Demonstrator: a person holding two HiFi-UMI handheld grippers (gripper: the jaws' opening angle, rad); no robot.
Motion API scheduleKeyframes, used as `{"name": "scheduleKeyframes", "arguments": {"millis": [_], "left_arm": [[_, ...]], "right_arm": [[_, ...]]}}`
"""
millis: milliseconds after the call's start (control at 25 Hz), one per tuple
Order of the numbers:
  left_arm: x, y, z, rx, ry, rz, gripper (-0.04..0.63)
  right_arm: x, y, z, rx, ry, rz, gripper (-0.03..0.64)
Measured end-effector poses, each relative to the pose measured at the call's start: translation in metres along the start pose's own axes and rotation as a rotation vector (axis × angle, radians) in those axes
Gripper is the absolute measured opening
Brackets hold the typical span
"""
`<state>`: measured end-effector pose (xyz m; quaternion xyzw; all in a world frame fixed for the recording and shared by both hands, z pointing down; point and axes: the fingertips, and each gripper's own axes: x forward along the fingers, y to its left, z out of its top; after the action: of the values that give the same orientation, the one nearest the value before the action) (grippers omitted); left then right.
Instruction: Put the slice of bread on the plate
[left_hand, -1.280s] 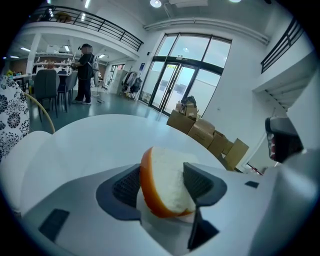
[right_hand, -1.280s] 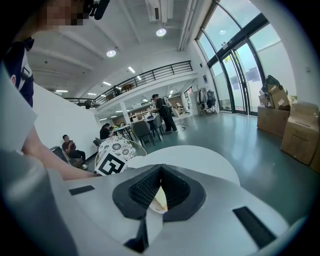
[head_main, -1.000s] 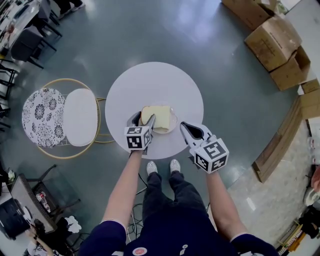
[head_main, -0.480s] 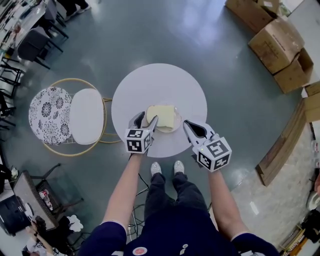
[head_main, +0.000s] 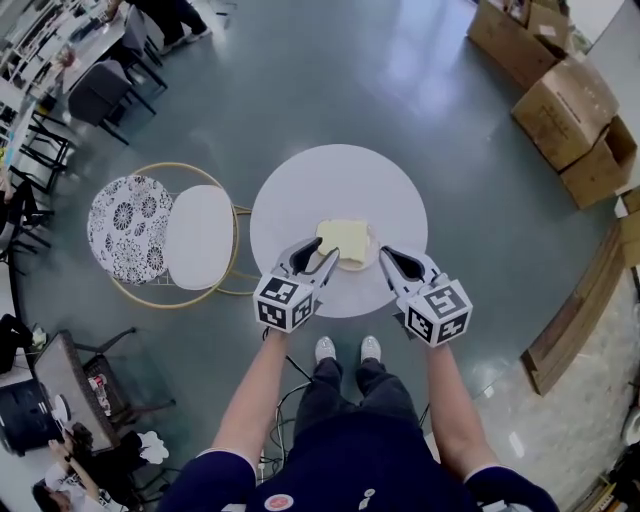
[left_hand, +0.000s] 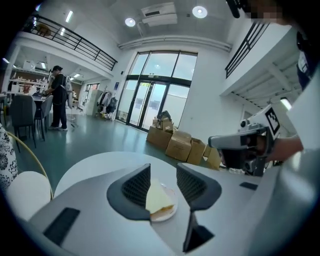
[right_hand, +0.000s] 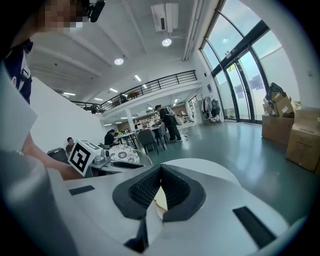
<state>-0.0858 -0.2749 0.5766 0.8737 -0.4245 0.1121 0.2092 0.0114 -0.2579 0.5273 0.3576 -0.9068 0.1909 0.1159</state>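
Observation:
The slice of bread (head_main: 343, 240) lies flat on a small clear plate (head_main: 372, 251) near the front edge of the round white table (head_main: 300, 190). My left gripper (head_main: 312, 262) hangs above the table's front edge, just left of the bread and apart from it. Its jaws are closing and nothing is between them. In the left gripper view the bread (left_hand: 159, 197) and plate (left_hand: 170, 212) show below and beyond the left gripper (left_hand: 163, 168). My right gripper (head_main: 396, 263) hovers to the right of the plate, shut and empty. Past the shut right gripper (right_hand: 160, 168) a sliver of bread (right_hand: 161, 200) shows.
A gold-framed chair with a white seat (head_main: 198, 237) and floral back (head_main: 128, 230) stands left of the table. Cardboard boxes (head_main: 570, 110) are stacked far right, and they show as boxes (left_hand: 180, 145) by the glass doors. People sit at desks (right_hand: 107, 137) further off.
The left gripper has lifted up and back from around the bread, its jaws narrower now. The right gripper has risen a little. The bread stays on the plate.

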Motion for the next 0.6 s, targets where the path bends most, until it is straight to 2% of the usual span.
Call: {"name": "scheduleKeyframes", "arguments": {"millis": [160,360,600], "left_arm": [[-0.018,-0.026,0.021,0.045,-0.046,-0.036,0.095],[-0.041,-0.052,0.042,0.098,-0.103,-0.045,0.015],[-0.064,-0.080,0.067,0.118,-0.155,-0.079,0.008]], "right_arm": [[-0.006,0.009,0.009,-0.009,-0.022,0.008,0.006],[-0.015,0.028,0.020,-0.043,-0.042,0.031,0.006],[-0.031,0.048,0.036,-0.073,-0.073,0.041,0.006]]}}
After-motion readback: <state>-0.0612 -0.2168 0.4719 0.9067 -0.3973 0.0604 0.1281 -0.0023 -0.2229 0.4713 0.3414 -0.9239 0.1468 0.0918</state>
